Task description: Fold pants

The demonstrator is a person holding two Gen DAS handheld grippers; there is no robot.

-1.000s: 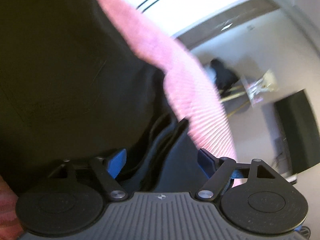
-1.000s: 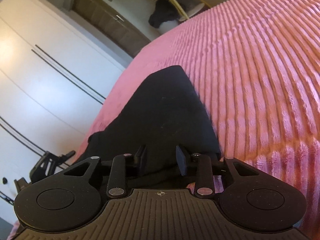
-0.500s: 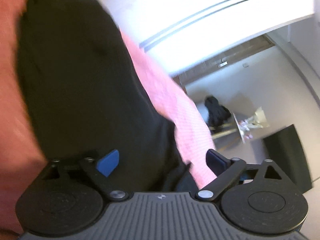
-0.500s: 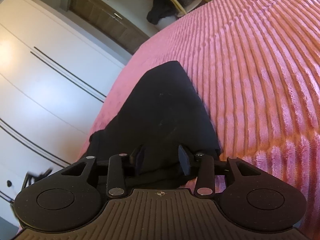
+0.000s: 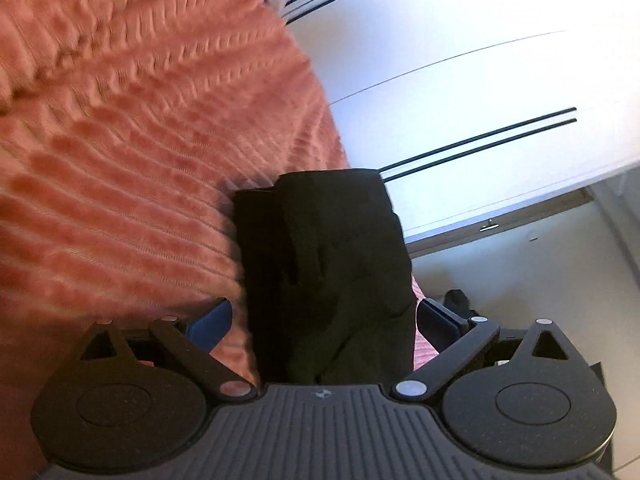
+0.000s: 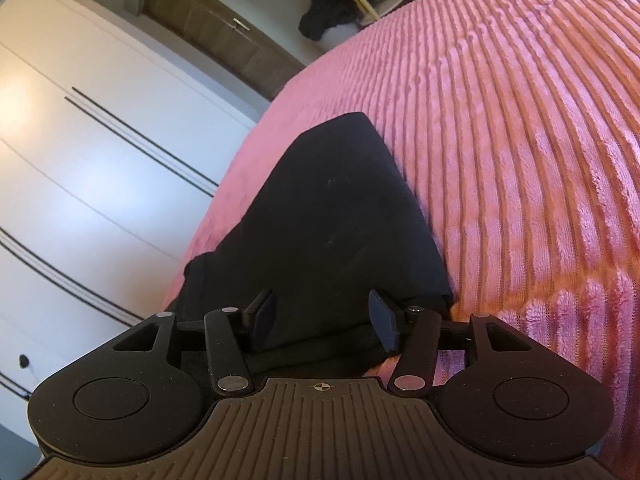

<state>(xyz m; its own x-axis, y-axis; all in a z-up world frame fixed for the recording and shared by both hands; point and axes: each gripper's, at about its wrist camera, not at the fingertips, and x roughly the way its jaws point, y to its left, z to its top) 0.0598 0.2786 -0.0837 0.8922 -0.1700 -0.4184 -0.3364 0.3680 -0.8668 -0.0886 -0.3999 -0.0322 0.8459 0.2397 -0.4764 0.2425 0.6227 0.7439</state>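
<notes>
pants (image 6: 336, 216): I see them folded, black, lying on the pink bedspread (image 6: 520, 140)
left tongs (image 5: 324, 322): spread wide, gripping nothing, pants between the fingers
right tongs (image 6: 322, 320): parted, empty, over the pants' near edge

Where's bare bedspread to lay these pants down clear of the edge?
The free patch is the wide pink bedspread to the right of the folded black pants; nothing lies on it there. The other side is tight: only a narrow strip of spread separates the pants from the white wardrobe. Left gripper and right gripper both straddle the cloth, open.
</notes>
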